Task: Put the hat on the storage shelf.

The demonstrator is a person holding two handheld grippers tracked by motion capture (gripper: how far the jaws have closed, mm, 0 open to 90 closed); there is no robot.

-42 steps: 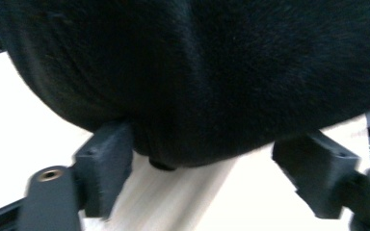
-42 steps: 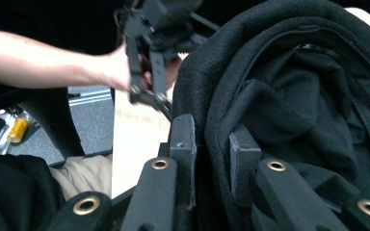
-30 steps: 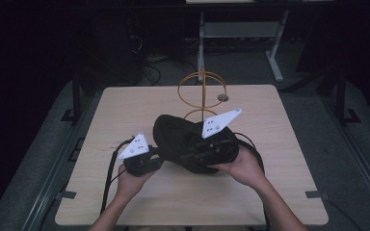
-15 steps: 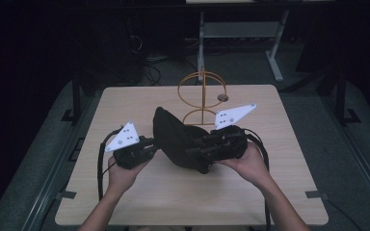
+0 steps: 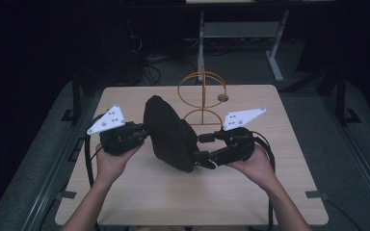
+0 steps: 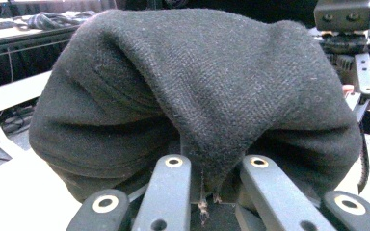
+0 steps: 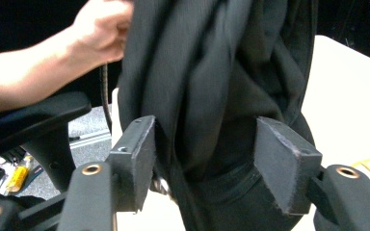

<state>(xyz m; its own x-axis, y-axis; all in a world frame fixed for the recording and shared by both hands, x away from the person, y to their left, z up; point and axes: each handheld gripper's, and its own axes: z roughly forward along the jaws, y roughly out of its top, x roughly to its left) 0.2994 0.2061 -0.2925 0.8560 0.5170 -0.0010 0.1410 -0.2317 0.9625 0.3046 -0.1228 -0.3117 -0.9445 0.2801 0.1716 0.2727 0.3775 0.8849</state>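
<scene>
Table: a pale wooden square table (image 5: 139, 192) on a dark floor, with both forearms coming in from its near edge.
Cloth: a dark charcoal woven fabric bundle (image 5: 169, 132) held up over the middle of the table between the two grippers. Its long axis runs from the far left, where a rounded end rises highest, down to the near right, where the lower end meets the right gripper. In the left gripper view the fabric (image 6: 197, 91) bulges as a folded hump with a herringbone weave; in the right gripper view it (image 7: 212, 96) hangs in vertical folds.
Wire stand: an orange wire stand of rings on an upright post (image 5: 202, 96), on the far half of the table just behind the cloth.
Left gripper: the black left gripper (image 5: 142, 133) with a white three-cornered plate, clamped on a fold at the cloth's left side; its jaws pinch the fabric's lower edge.
Right gripper: the black right gripper (image 5: 201, 151) at the cloth's lower right end; its padded jaws stand apart with fabric hanging between them, one pad touching it.
Small object: a little dark round thing (image 5: 223, 97) beside the stand; too small to identify.
</scene>
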